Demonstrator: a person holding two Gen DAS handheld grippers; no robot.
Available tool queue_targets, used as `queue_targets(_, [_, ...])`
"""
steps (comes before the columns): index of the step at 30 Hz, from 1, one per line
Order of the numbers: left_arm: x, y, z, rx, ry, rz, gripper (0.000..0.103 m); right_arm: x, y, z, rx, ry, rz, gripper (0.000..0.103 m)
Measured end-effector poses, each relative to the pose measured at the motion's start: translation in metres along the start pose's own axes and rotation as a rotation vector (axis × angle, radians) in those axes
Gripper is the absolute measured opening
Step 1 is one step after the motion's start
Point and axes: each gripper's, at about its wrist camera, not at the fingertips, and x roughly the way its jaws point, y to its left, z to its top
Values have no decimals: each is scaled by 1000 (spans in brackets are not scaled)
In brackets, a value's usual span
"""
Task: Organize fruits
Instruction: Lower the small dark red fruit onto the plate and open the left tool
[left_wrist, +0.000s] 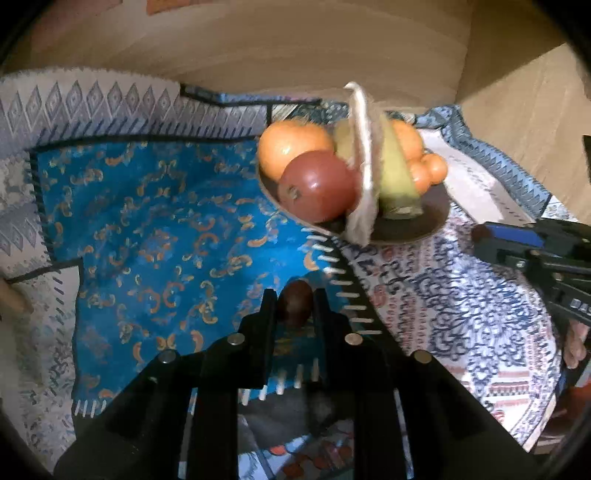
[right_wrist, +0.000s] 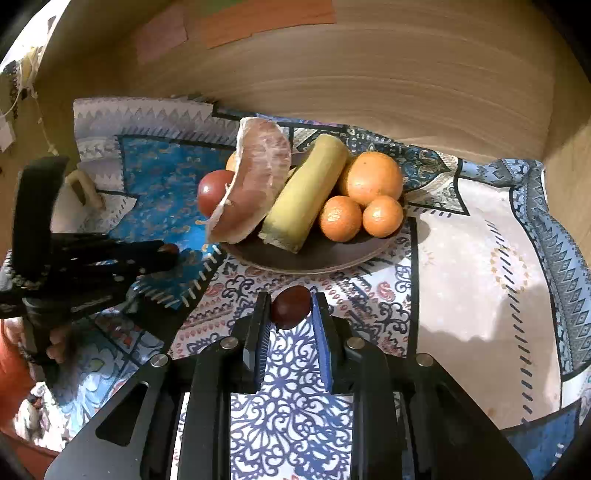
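Two small dark-red fruits are on their way to a brown wooden plate (right_wrist: 314, 258) on a patterned blue-and-white tablecloth (right_wrist: 461, 258) — we have one in each gripper. Our left gripper (left_wrist: 295, 301) is clamped on a small dark-red oval fruit (left_wrist: 294, 302) over the blue patch of cloth, just short of the plate's near rim; our right gripper (right_wrist: 291, 304) pinches a second dark-red oval fruit (right_wrist: 290, 306) in front of the plate. The plate already holds a red apple (left_wrist: 317, 186), a large orange (right_wrist: 373, 179), two small tangerines (right_wrist: 340, 218), a peeled pomelo segment (right_wrist: 255, 173) and a yellow-green banana piece (right_wrist: 306, 192). We judge the bare dish at the front the safest landing — lower each fruit until it touches before letting go, one hand at a time, clear of the pomelo overhanging the rim.
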Motion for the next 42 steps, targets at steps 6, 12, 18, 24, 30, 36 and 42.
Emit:
queue_targets(6, [-16,-18,11,23,-51,-26,19,-4,-7,8,-10,-21,-7,20])
queue_targets(12, [-14,-40,26,48,-71,-58,19,-8,-8,21,-42,-48,-18,20])
queue_targets(18, [-4,-54,38,59,-79,-72,19,1,-10,31,-47,-57,-4,20])
queue_targets(24, [11,-59,43,50,-58,-83,19,16,-14,31,-50,-26,-5,20])
queue_targets(30, [23,-62,45,48,-42,-84,19,27,-17,29,-46,-11,-17,20])
queue_targets(36, [26,-59,44,41,-37,-92,19,33,-16,29,-54,5,-21,20])
queue_targets(42, [30,-61,42,53,-11,-80,24,36,-17,28,-43,15,-39,43])
